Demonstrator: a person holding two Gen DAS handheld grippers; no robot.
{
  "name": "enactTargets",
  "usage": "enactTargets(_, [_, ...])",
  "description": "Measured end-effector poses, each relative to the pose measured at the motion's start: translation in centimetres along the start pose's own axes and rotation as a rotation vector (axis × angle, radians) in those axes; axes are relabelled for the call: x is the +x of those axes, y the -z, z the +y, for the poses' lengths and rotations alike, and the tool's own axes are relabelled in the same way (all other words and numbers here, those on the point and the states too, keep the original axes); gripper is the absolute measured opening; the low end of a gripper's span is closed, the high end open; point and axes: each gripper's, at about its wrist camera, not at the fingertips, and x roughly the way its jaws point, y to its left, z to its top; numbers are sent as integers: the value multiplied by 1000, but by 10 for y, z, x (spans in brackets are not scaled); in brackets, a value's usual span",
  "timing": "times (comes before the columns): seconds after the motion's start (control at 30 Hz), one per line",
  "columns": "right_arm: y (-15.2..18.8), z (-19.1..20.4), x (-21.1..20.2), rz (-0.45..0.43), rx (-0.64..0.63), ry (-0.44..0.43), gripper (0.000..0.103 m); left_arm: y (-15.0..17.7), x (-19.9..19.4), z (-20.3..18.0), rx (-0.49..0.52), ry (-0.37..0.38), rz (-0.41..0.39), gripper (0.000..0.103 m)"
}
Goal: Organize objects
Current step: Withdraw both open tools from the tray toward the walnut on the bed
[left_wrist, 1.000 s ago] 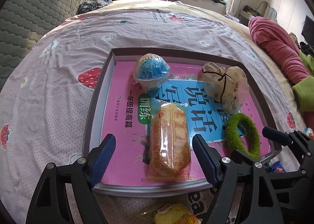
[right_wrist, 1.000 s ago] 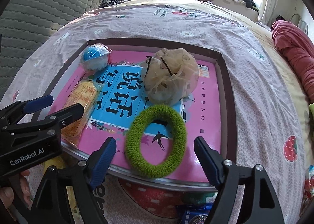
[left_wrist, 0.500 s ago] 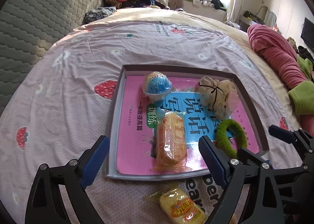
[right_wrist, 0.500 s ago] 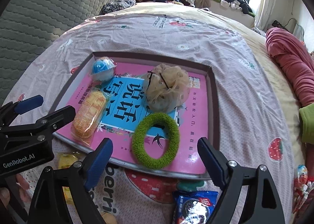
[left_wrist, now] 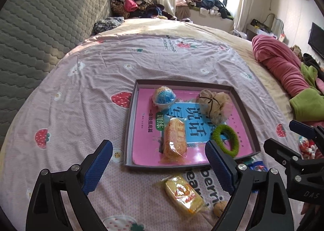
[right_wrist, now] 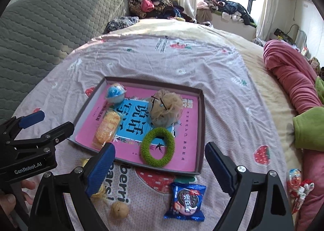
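Both grippers lifted and pulled back from the tray [left_wrist: 129, 121] over the last second, so more of the bed [left_wrist: 85, 81] now in view. Left gripper [left_wrist: 158, 168]: fingers wide, nothing between them, wider than a second ago. Right gripper [right_wrist: 160, 168]: likewise wide and empty.

Left lying inside the tray: orange snack pack [left_wrist: 175, 139], green hair ring [right_wrist: 158, 147], blue ball [left_wrist: 164, 97], beige mesh puff [right_wrist: 166, 110], all resting on the pink book [right_wrist: 188, 129].

Probably just released: snack pack and hair ring, now well below the fingers.

Still outside on the bedsheet, near the tray's front edge: yellow snack [left_wrist: 183, 194], blue cookie packet [right_wrist: 187, 200], walnut [right_wrist: 119, 209]. Likely next to collect.
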Motion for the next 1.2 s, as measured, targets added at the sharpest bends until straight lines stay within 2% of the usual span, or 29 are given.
enactTargets(0.43, [9, 8, -73, -82, -14, -3, 96, 12, -64, -4, 17, -7, -53, 93])
enactTargets(0.73, [35, 9, -116, -127, -8, -7, 100, 29, -96, -9, 33, 4, -71, 93])
enactTargets(1.2, [85, 13, -145, -124, 7, -17, 102, 65, -116, -6, 32, 10, -57, 93])
